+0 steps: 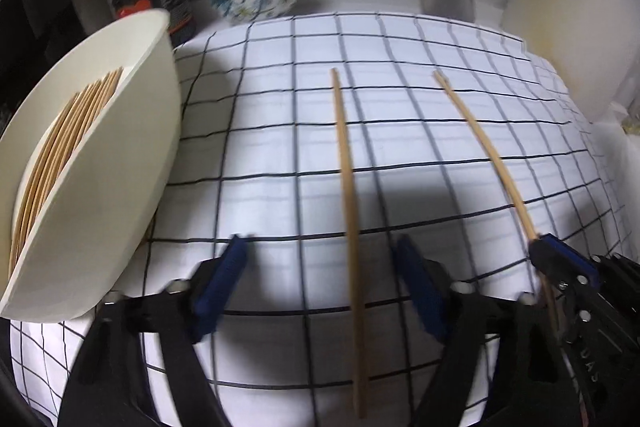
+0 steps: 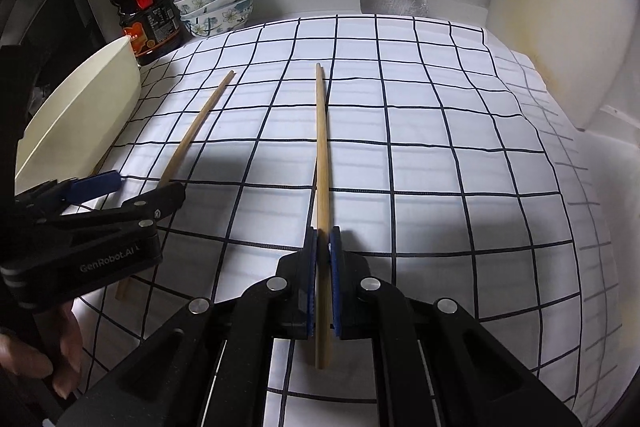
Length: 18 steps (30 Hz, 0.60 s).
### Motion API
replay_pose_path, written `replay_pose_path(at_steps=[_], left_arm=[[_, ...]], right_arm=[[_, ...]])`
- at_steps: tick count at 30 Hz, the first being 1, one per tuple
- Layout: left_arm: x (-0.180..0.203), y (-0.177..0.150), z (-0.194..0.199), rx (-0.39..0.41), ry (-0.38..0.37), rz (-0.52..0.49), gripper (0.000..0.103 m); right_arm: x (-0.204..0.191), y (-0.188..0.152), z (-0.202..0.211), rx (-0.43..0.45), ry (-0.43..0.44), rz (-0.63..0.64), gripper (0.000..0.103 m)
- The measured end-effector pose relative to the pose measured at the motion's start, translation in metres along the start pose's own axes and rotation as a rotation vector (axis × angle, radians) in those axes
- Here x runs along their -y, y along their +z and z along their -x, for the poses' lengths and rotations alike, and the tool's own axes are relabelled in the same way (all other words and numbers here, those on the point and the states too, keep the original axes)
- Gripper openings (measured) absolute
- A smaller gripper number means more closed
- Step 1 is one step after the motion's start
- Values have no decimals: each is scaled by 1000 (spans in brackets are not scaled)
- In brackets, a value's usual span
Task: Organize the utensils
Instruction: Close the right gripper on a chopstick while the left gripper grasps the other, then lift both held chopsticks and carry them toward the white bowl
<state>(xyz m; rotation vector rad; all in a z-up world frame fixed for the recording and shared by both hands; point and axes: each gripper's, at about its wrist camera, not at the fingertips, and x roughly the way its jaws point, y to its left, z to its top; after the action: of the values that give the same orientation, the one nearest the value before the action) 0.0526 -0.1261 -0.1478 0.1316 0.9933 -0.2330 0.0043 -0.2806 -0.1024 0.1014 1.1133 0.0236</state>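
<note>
While the left gripper [image 1: 320, 267] stands spread over a loose chopstick [image 1: 349, 211] at lower centre, a cream bowl [image 1: 132, 163] of chopsticks sits left. In the right wrist view, the right gripper [image 2: 323, 259] pinches another chopstick [image 2: 322, 163] above the checked cloth [image 2: 440, 163].

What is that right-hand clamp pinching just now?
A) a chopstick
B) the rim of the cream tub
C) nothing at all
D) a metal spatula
A: the right gripper has its blue pads shut on a chopstick that lies along the checked cloth; the tub sits away to the left.
</note>
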Motion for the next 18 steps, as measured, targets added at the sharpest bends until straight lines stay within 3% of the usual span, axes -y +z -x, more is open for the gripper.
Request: replay_pose_path(at_steps=[3, 5, 12, 18], left_arm=[[11, 0, 4, 11, -26, -36, 19], [15, 1, 4, 6, -27, -47, 8], [9, 1, 13, -29, -67, -17, 7], [-4, 13, 44, 16, -88, -1, 7]], right_arm=[[-1, 0, 0, 1, 0, -3, 6], [-1, 1, 0, 1, 0, -4, 6], [-1, 4, 4, -2, 12, -33, 6], [-9, 19, 23, 24, 26, -35, 6]])
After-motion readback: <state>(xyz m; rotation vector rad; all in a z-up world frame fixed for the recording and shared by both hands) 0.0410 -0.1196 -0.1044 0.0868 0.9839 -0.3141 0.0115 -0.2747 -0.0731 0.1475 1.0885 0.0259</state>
